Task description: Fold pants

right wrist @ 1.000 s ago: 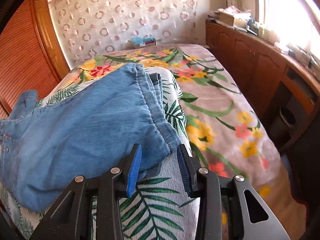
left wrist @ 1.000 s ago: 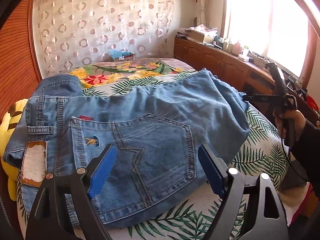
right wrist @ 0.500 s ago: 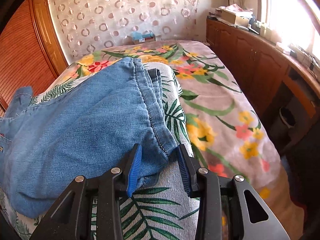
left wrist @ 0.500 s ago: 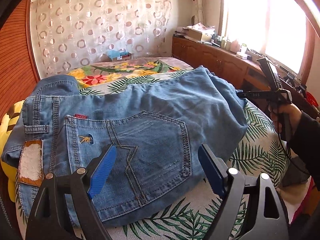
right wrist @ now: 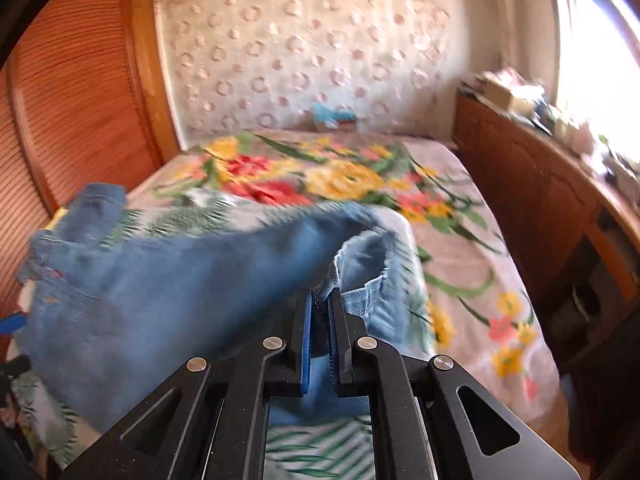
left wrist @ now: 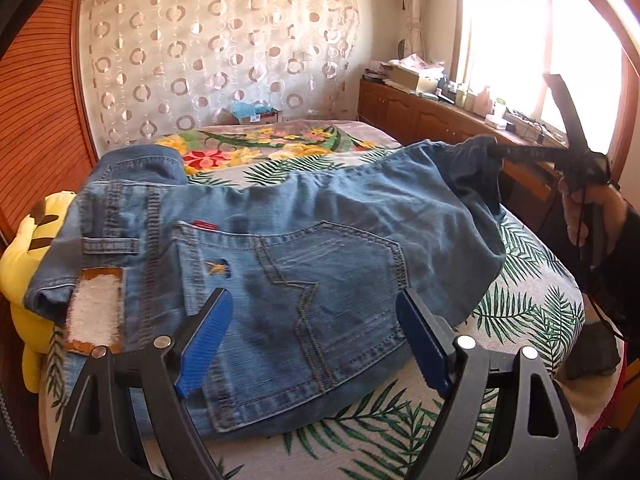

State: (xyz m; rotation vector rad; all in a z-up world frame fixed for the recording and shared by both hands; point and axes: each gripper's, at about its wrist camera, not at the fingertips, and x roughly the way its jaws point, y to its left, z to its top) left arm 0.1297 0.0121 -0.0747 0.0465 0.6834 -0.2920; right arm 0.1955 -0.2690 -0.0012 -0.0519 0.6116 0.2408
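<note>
Blue denim pants [left wrist: 304, 240] lie on the bed, waistband and back pocket toward me in the left wrist view, the legs running to the right. My left gripper [left wrist: 316, 336] is open and empty, its blue pads just above the back pocket. My right gripper [right wrist: 320, 312] is shut on the leg hem of the pants [right wrist: 180, 288] and holds it lifted off the bed. In the left wrist view the right gripper [left wrist: 496, 152] shows at the far right, pinching the raised hem.
The bed [left wrist: 532, 300] has a palm-leaf sheet and a floral blanket [right wrist: 360, 176]. A yellow plush toy [left wrist: 28, 248] sits at the left edge. Wooden cabinets [right wrist: 532, 184] run along the right under the window. A slatted wooden door [right wrist: 72, 100] stands on the left.
My right gripper has closed on the leg hem and lifted it off the bed. My left gripper stays open over the back pocket.
</note>
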